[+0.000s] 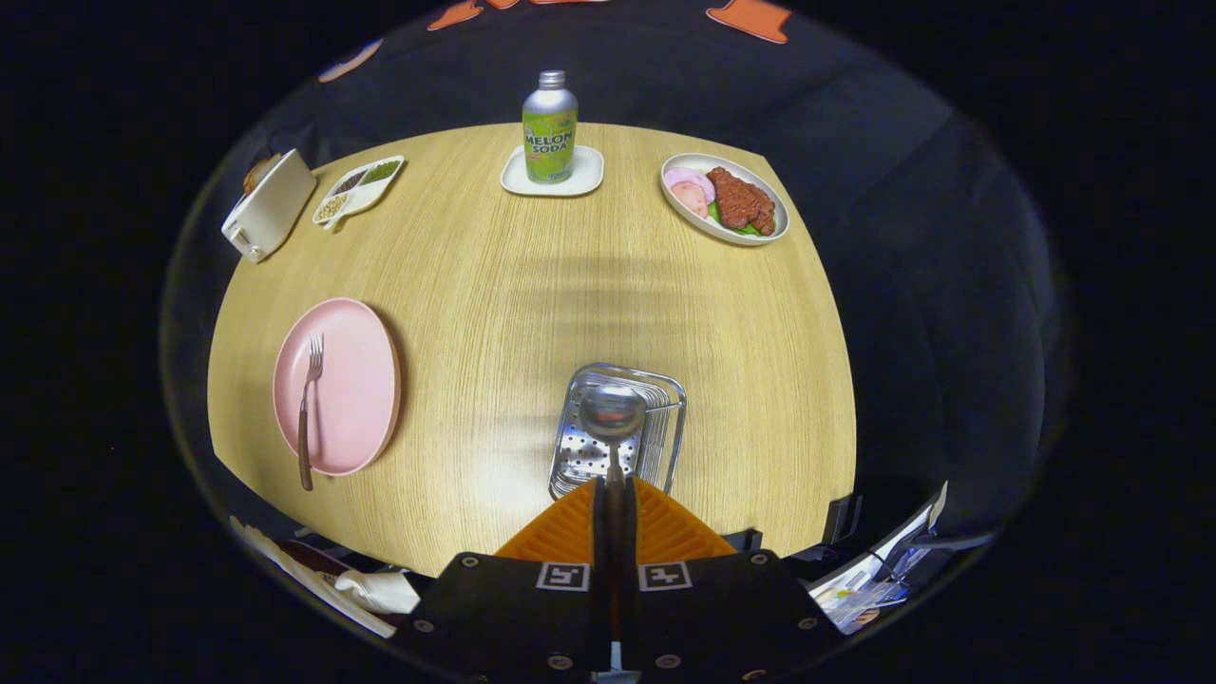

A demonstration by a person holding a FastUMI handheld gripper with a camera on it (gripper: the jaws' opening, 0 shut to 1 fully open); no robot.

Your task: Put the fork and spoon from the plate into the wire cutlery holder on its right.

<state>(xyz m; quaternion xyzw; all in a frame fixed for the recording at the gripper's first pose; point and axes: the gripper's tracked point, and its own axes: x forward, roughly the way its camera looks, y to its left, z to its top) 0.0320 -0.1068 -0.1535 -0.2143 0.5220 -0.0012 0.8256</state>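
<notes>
The gripper [616, 494] has its fingers clamped on the spoon [613, 418], whose bowl hangs over the holder [665, 418] by the table's [570, 285] near edge. Let go too high or off-centre, the spoon may bounce out or tip the holder. The fork [308, 404] lies on the plate [356, 380] at the left edge, handle overhanging the rim.

Light falls from above onto the table [532, 285], which is bright and evenly lit at its middle, with a pale glare patch on the wood beside the wire cutlery holder [617, 427]. Faint banded shadows cross the wood beyond the holder. The spoon [613, 413] bowl, held in the closed claw [615, 489], gleams with a soft highlight and looks slightly blurred. The surroundings fall off into deep darkness. Fisheye distortion bends the table edges into curves, and detail smears toward the rim. The pink plate [351, 380] is sharp.
</notes>
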